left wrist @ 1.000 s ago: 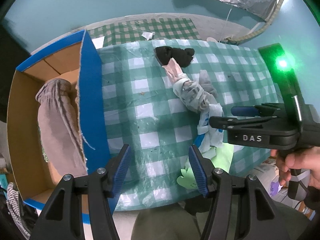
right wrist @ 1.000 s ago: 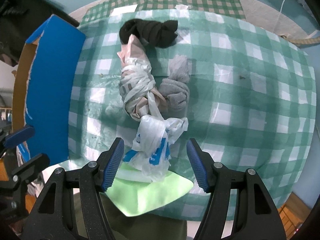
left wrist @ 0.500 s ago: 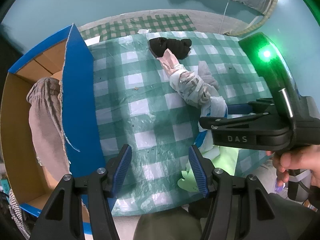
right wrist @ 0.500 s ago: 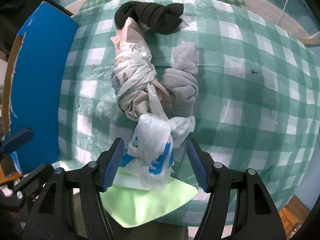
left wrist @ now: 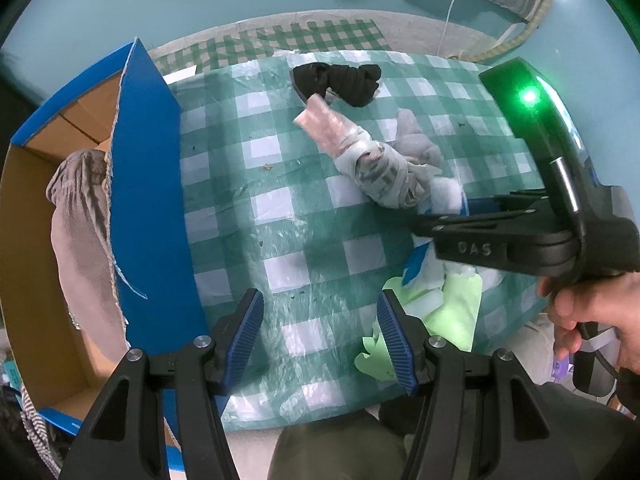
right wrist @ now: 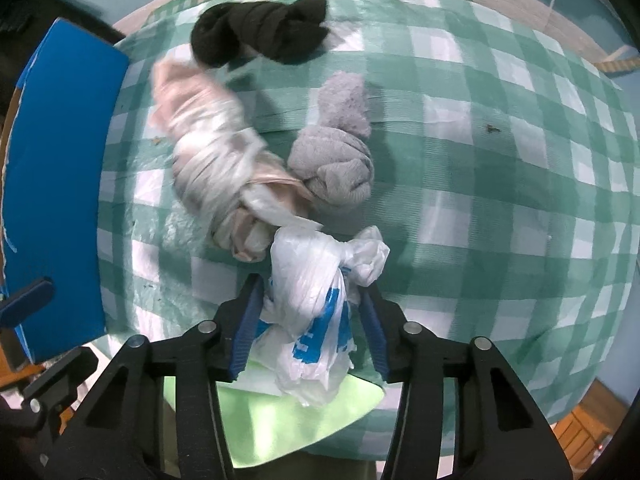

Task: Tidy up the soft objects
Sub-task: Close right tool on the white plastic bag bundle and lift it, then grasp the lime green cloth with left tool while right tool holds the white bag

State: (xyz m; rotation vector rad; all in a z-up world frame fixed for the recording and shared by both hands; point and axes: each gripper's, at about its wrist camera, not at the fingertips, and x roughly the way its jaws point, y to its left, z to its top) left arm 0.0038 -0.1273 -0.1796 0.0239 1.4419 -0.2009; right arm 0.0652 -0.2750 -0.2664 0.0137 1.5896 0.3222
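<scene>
On the green checked tablecloth (right wrist: 480, 200) lie a knotted black sock (right wrist: 260, 36), a twisted pink-and-white plastic bundle (right wrist: 208, 140), a knotted grey sock (right wrist: 336, 160) and a white plastic bag with blue print (right wrist: 316, 280). My right gripper (right wrist: 310, 312) points down over that bag; its jaws are closing and the blue pads press the bag's sides. In the left wrist view, the right gripper (left wrist: 440, 216) reaches in from the right. My left gripper (left wrist: 320, 320) hangs open above bare cloth, holding nothing.
A cardboard box with blue outer walls (left wrist: 148, 200) stands at the table's left edge, with a brownish cloth (left wrist: 80, 248) inside. A light green sheet (right wrist: 280, 420) lies under the white bag at the near edge. A person's hand (left wrist: 592, 312) holds the right gripper.
My right gripper has come down over the white bag, and its jaws have narrowed from wide apart to pressing on it. The left gripper has stayed open over the same patch.
</scene>
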